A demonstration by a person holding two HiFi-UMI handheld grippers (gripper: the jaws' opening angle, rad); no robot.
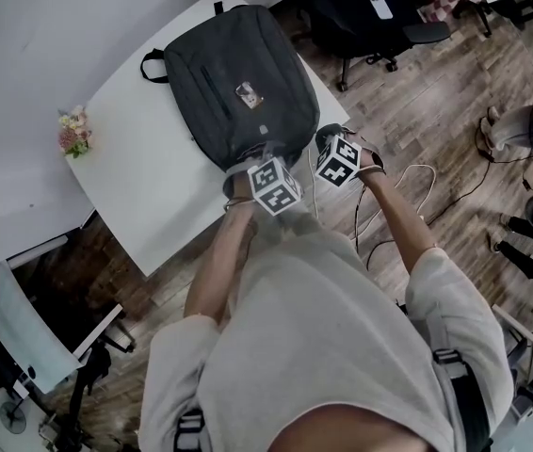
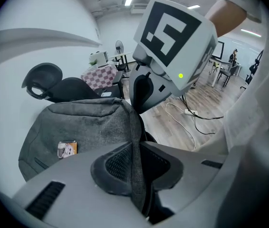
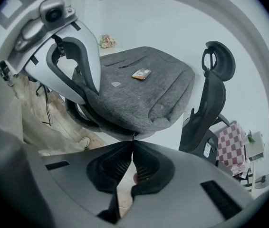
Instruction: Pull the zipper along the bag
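Note:
A dark grey backpack (image 1: 234, 83) lies flat on the white table (image 1: 144, 205), its near end at the table's edge. My left gripper (image 2: 135, 163) is shut on a raised fold of the bag's grey fabric (image 2: 133, 127) at that end. Just to its right, my right gripper (image 3: 132, 144) is shut, and a thin dark zipper tab (image 3: 133, 136) from the bag's lower edge runs into its tips. In the head view both marker cubes (image 1: 274, 185) sit close together over the bag's near end. The zipper track itself is hidden.
A small bunch of flowers (image 1: 74, 132) stands at the table's left corner. A small picture patch (image 1: 248, 93) sits on the bag's top. A black office chair (image 3: 215, 89) stands beyond the table. White cables (image 1: 408, 182) lie on the wooden floor to the right.

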